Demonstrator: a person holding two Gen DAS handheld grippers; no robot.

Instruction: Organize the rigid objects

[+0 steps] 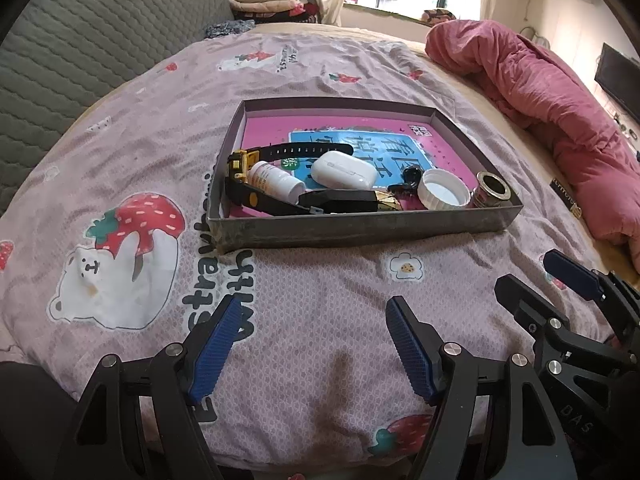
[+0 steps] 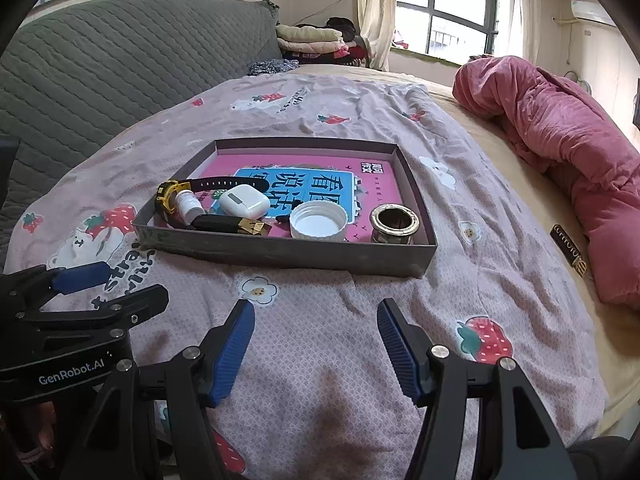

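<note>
Shallow cardboard box (image 1: 360, 232), one, grey-walled, lying flat on the strawberry-and-bear print bedsheet (image 1: 304, 312) near the middle of the bed; all the small rigid items are inside it, grouped along the near wall.

Contents, counted:
- Pink-and-blue book (image 1: 436, 148), one, flat on the box floor under everything else.
- Wristwatch (image 1: 244, 168), one, yellow-and-black case at the left end, black strap running right across the book.
- Small white pill bottle (image 1: 276, 180), one, on its side, lying against the watch.
- White earbud case (image 1: 342, 170), one, just right of the bottle.
- Black oblong case with a gold end (image 1: 348, 201), one, lying along the near wall.
- Small black object (image 1: 408, 184), one, between the gold end and the cap; kind cannot be told.
- White ribbed screw cap (image 1: 443, 190), one, open side up.
- Round metal fitting with a brass rim (image 1: 493, 194), one, upright in the near right corner.

Outside the box:
- Pink quilt (image 1: 552, 120), one, bundled along the right side of the bed.
- Small black-and-gold item (image 2: 568, 246), one, on the bed beside the quilt, well apart from the box.
- Grey quilted headboard cover (image 1: 88, 52), one, to the left.

Tools:
- Left gripper (image 1: 310, 348), jaws spread wide, nothing between the blue pads, above bare sheet in front of the box.
- Right gripper (image 2: 316, 346), likewise wide and empty, just beside the left one.
</note>
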